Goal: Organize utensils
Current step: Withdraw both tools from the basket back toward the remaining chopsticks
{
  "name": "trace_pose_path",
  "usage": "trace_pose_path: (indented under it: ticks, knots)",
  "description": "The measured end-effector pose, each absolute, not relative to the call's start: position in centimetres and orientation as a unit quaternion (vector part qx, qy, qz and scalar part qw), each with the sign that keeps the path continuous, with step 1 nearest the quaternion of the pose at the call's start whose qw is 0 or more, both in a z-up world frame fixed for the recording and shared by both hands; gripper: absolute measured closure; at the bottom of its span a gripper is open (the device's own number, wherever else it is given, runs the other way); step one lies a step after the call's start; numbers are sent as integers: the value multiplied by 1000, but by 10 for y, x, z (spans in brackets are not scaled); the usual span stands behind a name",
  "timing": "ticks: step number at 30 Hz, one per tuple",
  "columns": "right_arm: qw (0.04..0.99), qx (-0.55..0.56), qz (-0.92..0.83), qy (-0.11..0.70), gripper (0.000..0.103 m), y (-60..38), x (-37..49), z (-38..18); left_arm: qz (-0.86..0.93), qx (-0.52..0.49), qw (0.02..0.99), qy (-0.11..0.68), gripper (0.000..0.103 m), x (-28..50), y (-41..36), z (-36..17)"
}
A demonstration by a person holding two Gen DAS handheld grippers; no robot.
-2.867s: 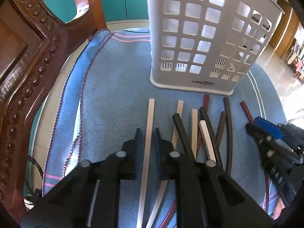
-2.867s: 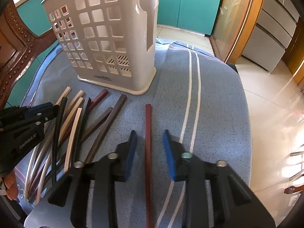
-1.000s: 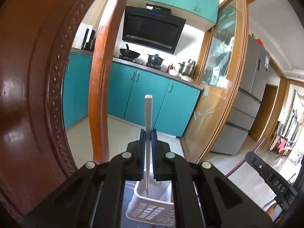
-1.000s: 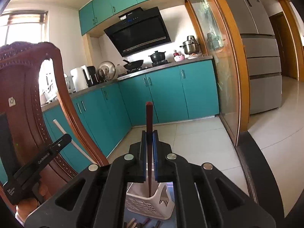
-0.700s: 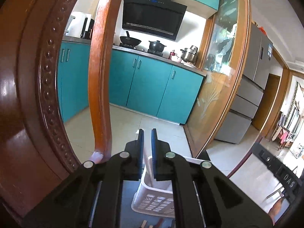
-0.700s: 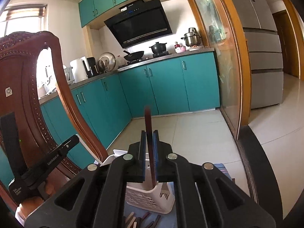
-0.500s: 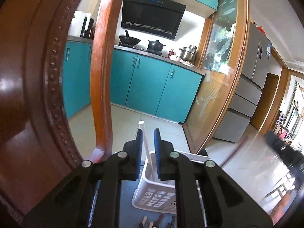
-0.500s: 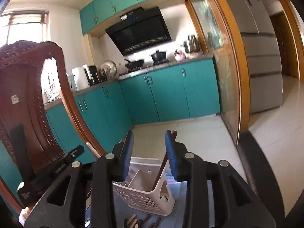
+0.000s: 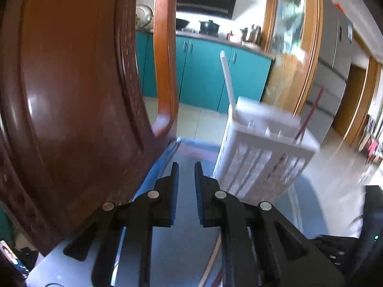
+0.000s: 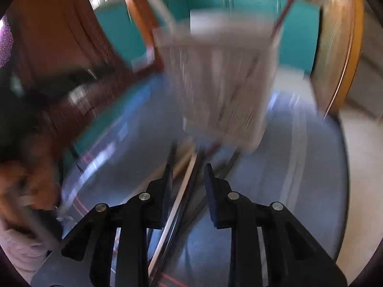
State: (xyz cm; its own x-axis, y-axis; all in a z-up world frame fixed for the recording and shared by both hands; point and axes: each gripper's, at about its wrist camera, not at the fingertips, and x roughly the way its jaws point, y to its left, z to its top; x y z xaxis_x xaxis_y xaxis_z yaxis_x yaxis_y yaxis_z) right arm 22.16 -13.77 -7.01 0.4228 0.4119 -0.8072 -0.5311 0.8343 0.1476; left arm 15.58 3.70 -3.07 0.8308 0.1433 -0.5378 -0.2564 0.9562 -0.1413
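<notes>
A white slotted basket (image 9: pixel 261 148) stands on the blue cloth (image 9: pixel 184 150). A white stick (image 9: pixel 227 83) leans out of its left corner and a dark red stick (image 9: pixel 311 110) out of its right. My left gripper (image 9: pixel 186 167) is open by a narrow gap, empty, and low in front of the basket. The right wrist view is blurred. There my right gripper (image 10: pixel 188 169) hangs over several loose sticks (image 10: pixel 178 201) on the cloth. Its jaws are closing with nothing gripped between them. The basket (image 10: pixel 222 71) rises behind it.
A carved wooden chair back (image 9: pixel 71 95) fills the left side, close to my left gripper. A person's hand (image 10: pixel 24 179) shows blurred at the left of the right wrist view. Teal cabinets (image 9: pixel 203 76) and a tiled floor lie beyond the table.
Both grippers let go of their sticks, which now stand in the basket. Both have dropped from high above the basket toward the cloth and tipped downward.
</notes>
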Motion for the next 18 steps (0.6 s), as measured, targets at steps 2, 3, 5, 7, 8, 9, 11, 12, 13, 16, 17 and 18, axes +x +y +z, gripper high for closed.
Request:
trace_pose_path:
  ticks: [2,3,5,7,8,9,11,12,13,16,17,18]
  knots:
    - [837,-65,260,477,75,-134,226,-82,105,-107,945,292,89,154,36,-40]
    - [836,-54,260,480,75,-133,228,-84,104,-111,940,304,89,153,36,-46]
    - [837,-54,255,480,75,-131,229,-85,101,-108,936,319,89,155,34,-51]
    - [838,-48,254,480,75,-126,232,-84,101,-96,935,326,88,155,31,-53]
    - [834,-44,255,487,75,-124,233,-86,103,-88,935,329,87,155,30,-54]
    - [829,-40,257,496,75,-121,234,-90,106,-84,934,332,86,155,30,-56]
    - [834,-39,254,488,75,-120,234,-94,109,-86,930,342,84,155,33,-60]
    - [835,-35,253,487,75,-120,234,-94,109,-89,927,348,84,155,34,-62]
    - [836,-31,252,487,79,-121,236,-95,109,-91,925,353,84,155,35,-64]
    - [837,-5,244,489,88,-132,240,-92,111,-85,920,365,84,156,34,-68]
    - [838,4,240,491,88,-139,243,-91,112,-83,919,368,84,157,33,-70]
    - [838,13,237,491,89,-144,244,-90,112,-81,918,372,84,163,31,-71]
